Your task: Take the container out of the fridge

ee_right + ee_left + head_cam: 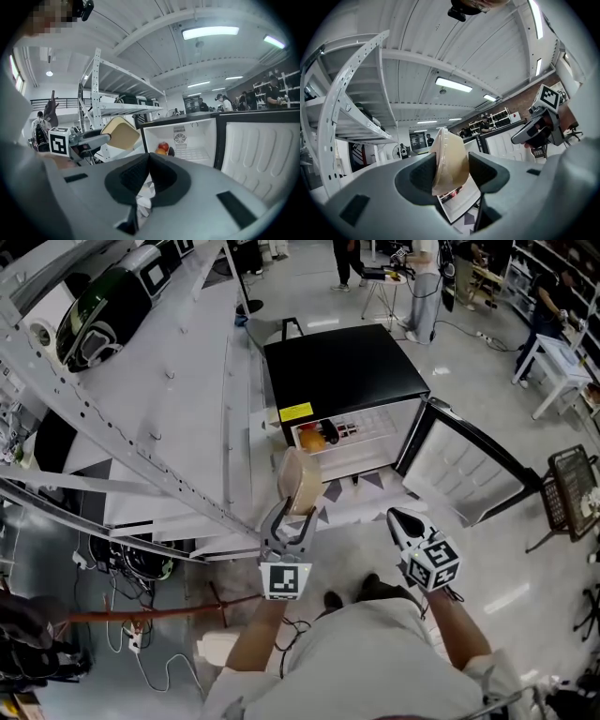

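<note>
Big white metal shelving rack (pixel 112 439) fills the head view from 8 o'clock up to 11 o'clock, its perforated beams running on a slant. Dead ahead at 12 o'clock sits the black mini fridge (pixel 342 371), low on the floor, and it's open. The fridge door (pixel 459 470) hangs out wide toward 2 o'clock, with its white inner liner facing up at us.

Down to the tools now. The left gripper (pixel 298 514) is up at about 11 o'clock from the person's body, in front of the fridge's open mouth. Its jaws are part-way apart and pinching the container (pixel 449 161). That's a beige lidded tub, tipped up on its edge, with a dark pad pressing on each side. And the container is out! It's clear of the cabinet, in the air just short of the fridge's front edge.

The right gripper (pixel 398 519) sits at 1 o'clock, well apart from the left one and nearer the open door. Its jaws are pressed together with nothing between them.

Inside the white cabinet, the right gripper view picks out a red apple (pixel 163 146) at the back left. An orange fruit (pixel 161 152) is touching it just below. Last, a small yellow sticker (pixel 295 412) sits on the fridge's front top edge, at its 9 o'clock end.
</note>
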